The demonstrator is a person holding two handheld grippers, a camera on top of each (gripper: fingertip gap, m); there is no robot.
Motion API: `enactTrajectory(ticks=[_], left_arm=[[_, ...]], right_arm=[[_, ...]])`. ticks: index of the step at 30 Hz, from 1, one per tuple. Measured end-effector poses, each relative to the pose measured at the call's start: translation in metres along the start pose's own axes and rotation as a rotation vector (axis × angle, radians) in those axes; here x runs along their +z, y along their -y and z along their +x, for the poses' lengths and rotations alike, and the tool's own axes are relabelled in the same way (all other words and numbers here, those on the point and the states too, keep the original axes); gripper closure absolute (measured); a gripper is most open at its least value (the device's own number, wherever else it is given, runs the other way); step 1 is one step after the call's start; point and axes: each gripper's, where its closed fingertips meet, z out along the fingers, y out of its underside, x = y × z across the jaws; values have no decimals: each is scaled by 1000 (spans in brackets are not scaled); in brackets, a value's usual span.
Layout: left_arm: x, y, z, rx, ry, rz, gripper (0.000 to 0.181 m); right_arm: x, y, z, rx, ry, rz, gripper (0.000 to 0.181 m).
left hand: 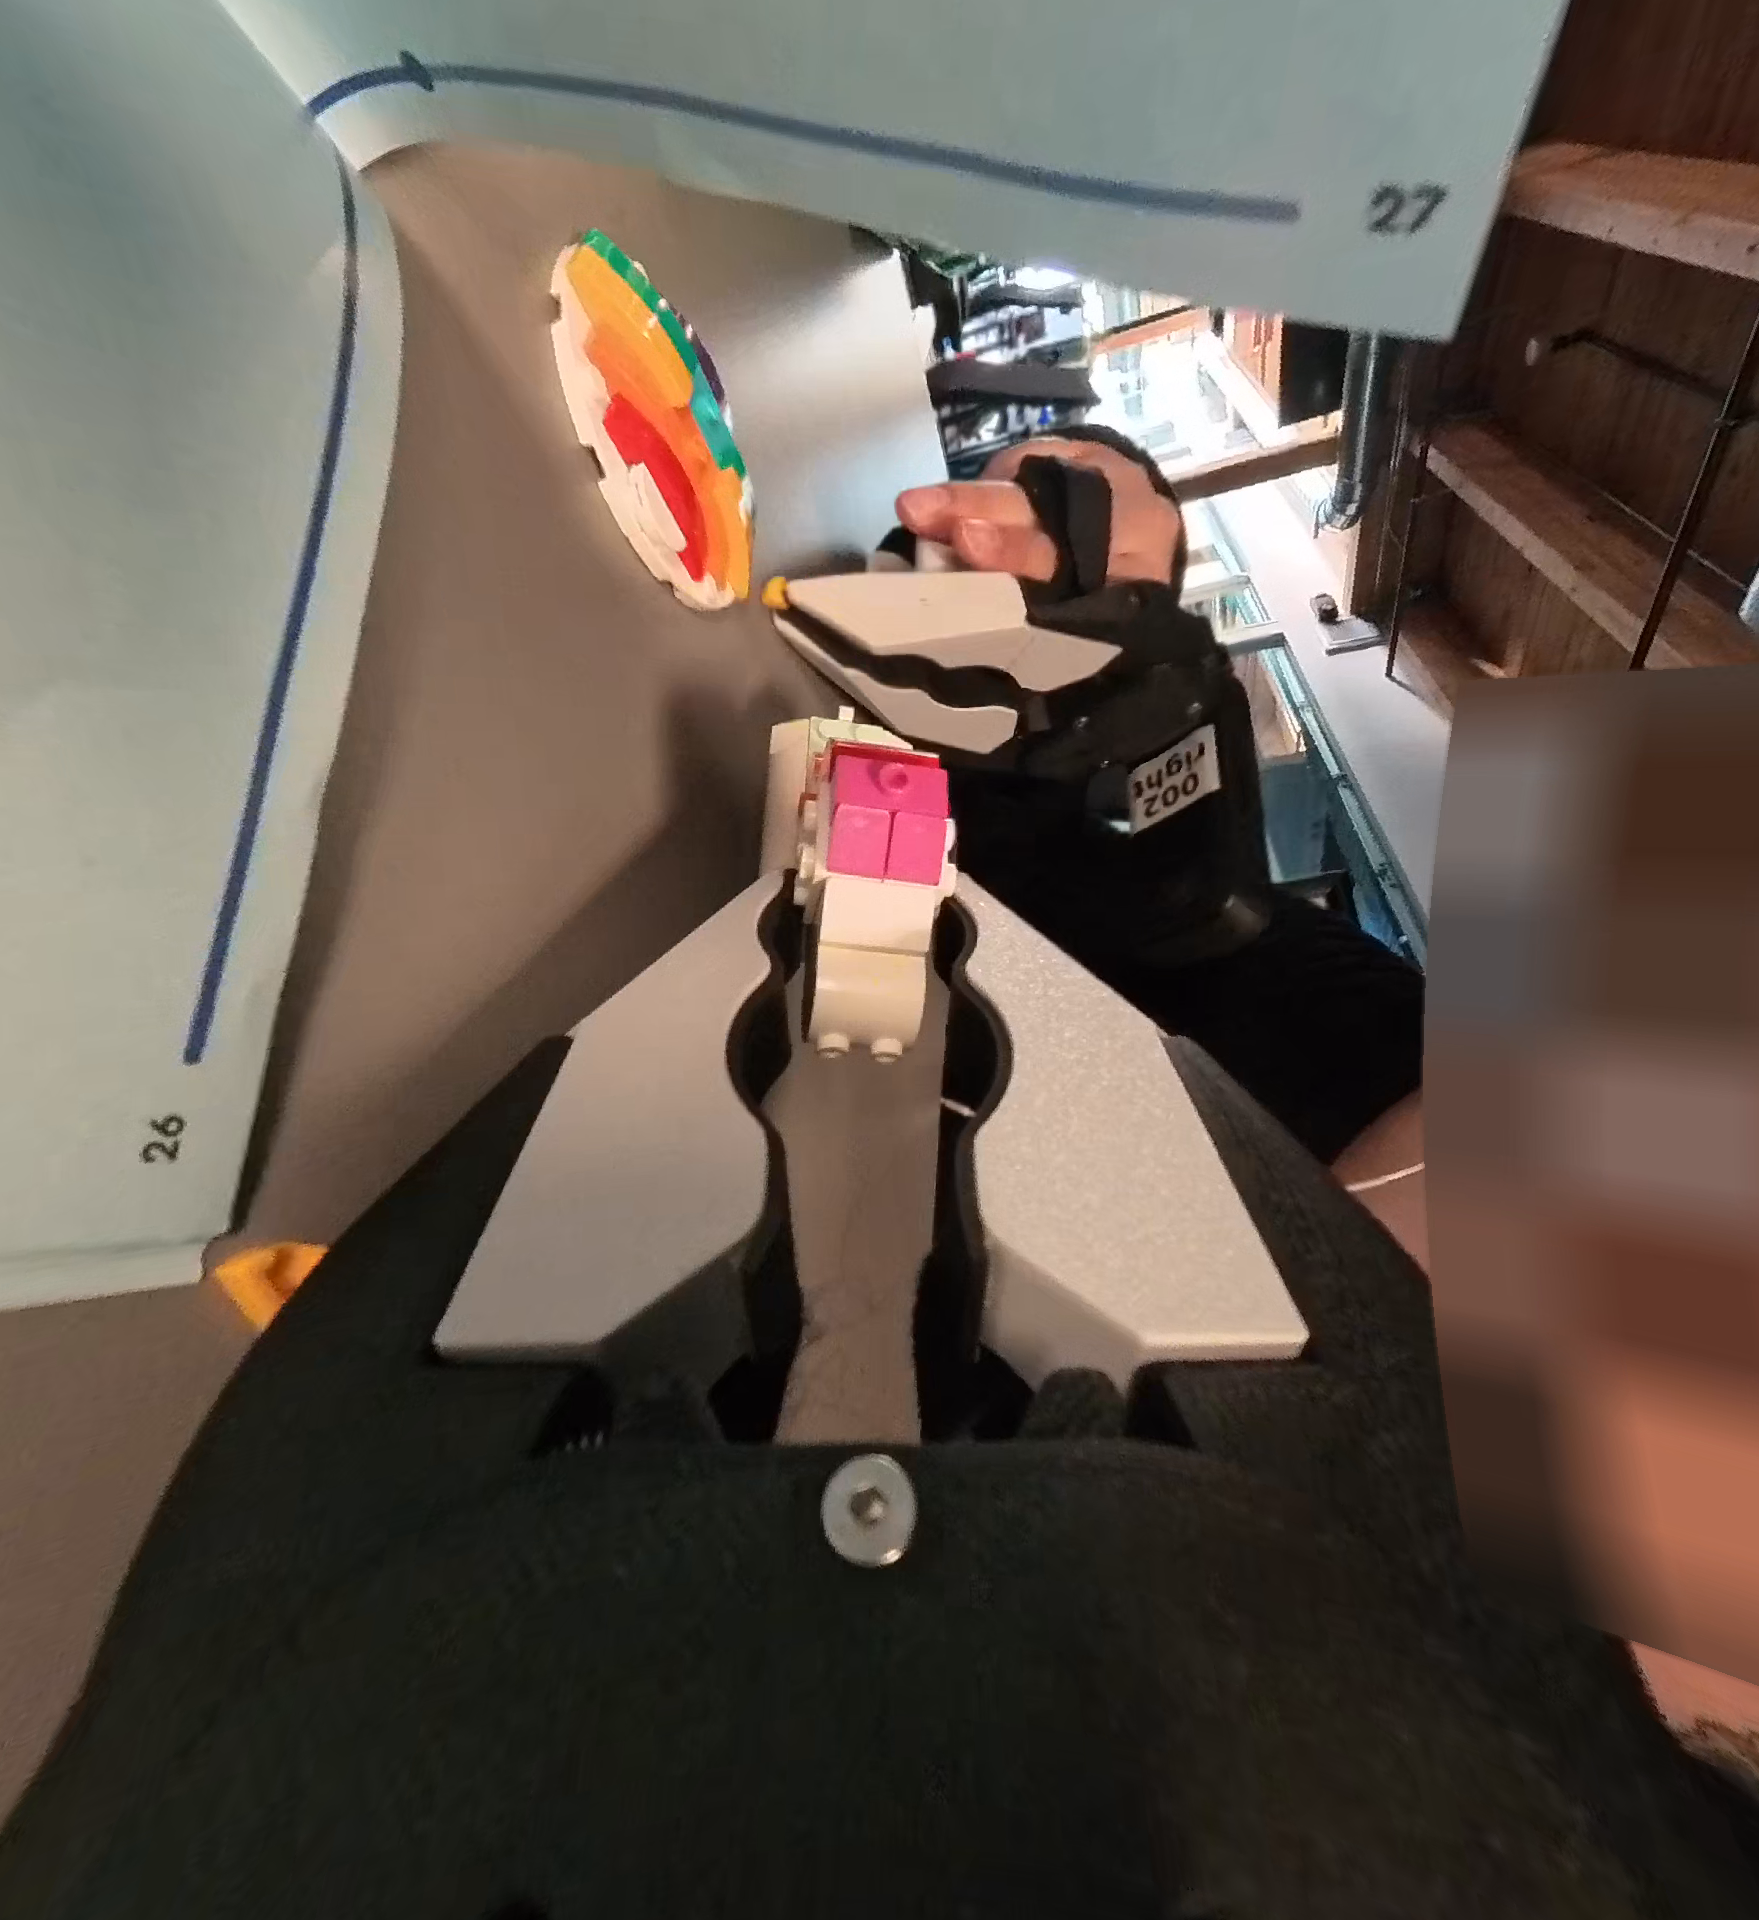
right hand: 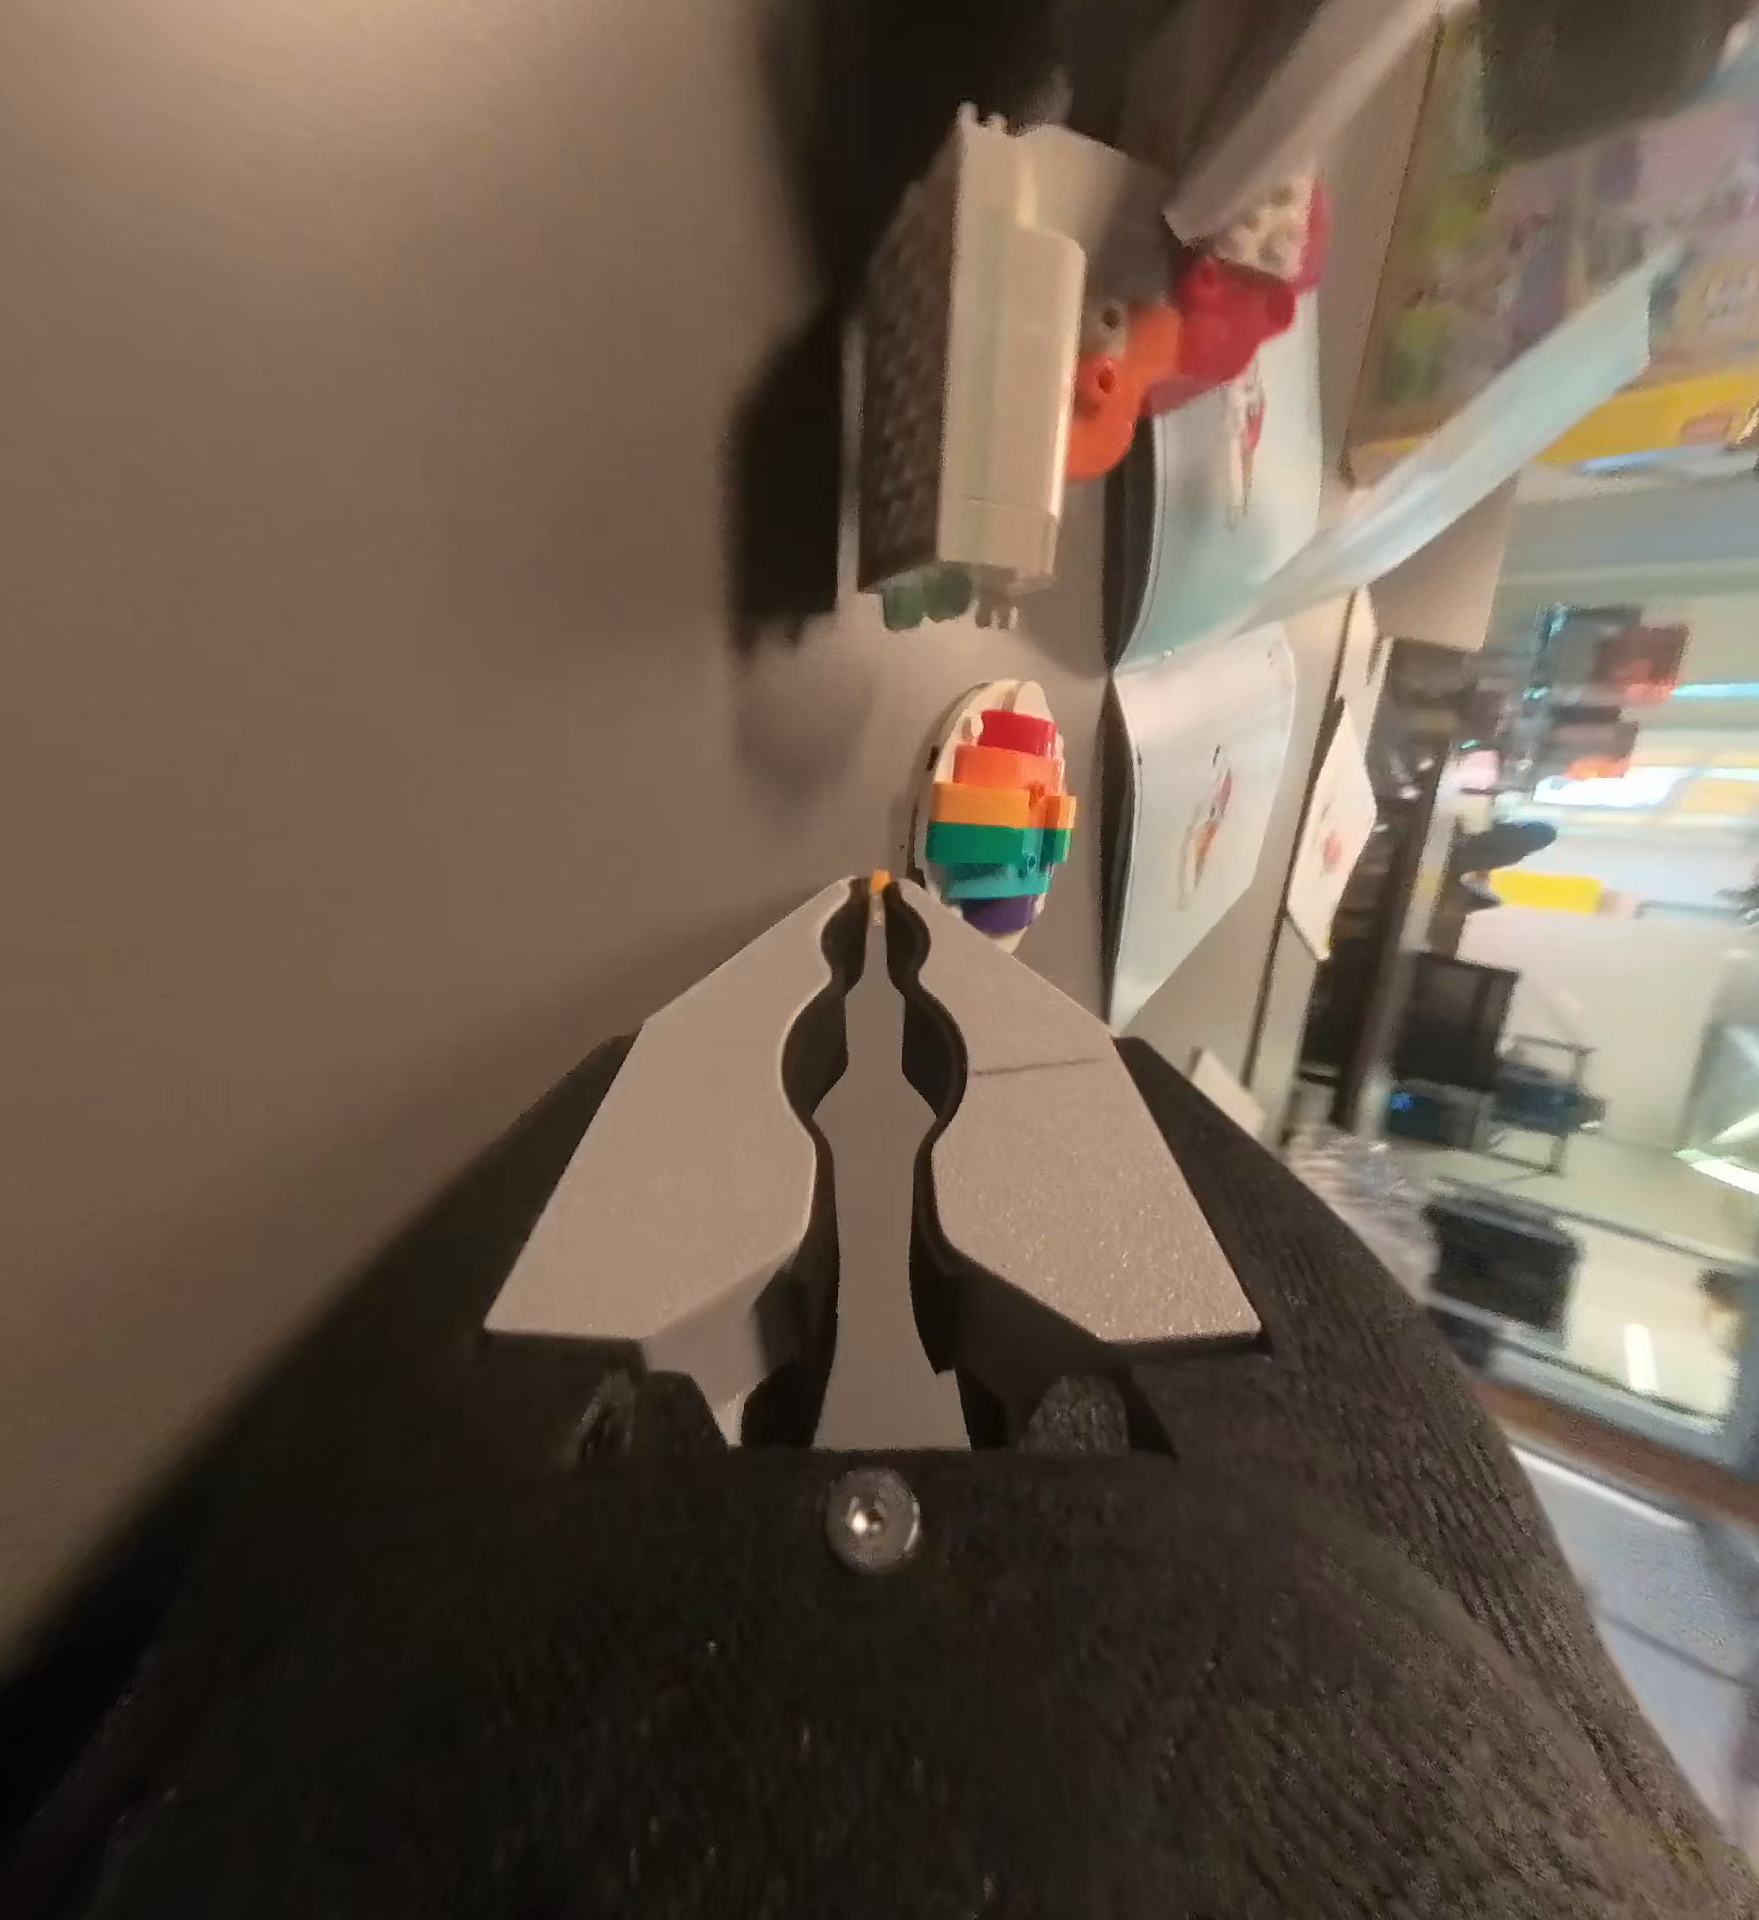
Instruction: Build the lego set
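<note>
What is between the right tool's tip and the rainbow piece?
Only bare grey table, seen in the left wrist view; the right tool, pinching a tiny yellow piece, sits just short of the rainbow piece.

Both wrist cams rolled sideways, close; share rainbow disc (left hand: 651, 416).

The left gripper (left hand: 870, 883) has grey fingers on a black body, and the white build (left hand: 870, 914) is topped with magenta bricks. The rainbow disc (left hand: 662, 436) runs red, orange, yellow, green, teal and purple on white. The counter (left hand: 501, 831) is plain grey-brown. The pale blue booklet pages (left hand: 106, 623) carry dark blue lines.
</note>
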Motion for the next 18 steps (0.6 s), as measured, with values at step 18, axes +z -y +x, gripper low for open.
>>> enactTrajectory(ticks=[18], left_arm=[[15,-23,13,3,-61,-124,157]], right_arm=[[-23,75,1,596,353,574,126]])
